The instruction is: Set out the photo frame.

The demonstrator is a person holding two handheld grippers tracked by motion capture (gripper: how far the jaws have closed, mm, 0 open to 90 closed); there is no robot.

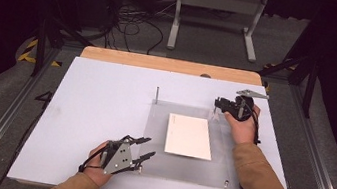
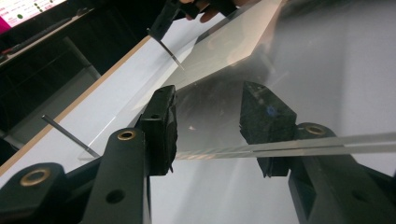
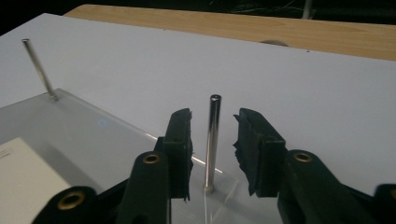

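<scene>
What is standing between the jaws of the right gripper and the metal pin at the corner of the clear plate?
Nothing visible. In the right gripper view the right gripper is open, and the metal pin stands upright in the gap between its jaws, with free space on both sides. The pin rises from the corner of the clear plate.

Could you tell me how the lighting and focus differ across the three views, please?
High view: the white table is brightly lit against dark surroundings, and the clear plate is faint. Left gripper view: the plate's far part blurs into hazy glare, while its near edge stays sharp between the open jaws. Right gripper view: the metal pin is crisp and glinting; the wooden edge behind is softer.
</scene>
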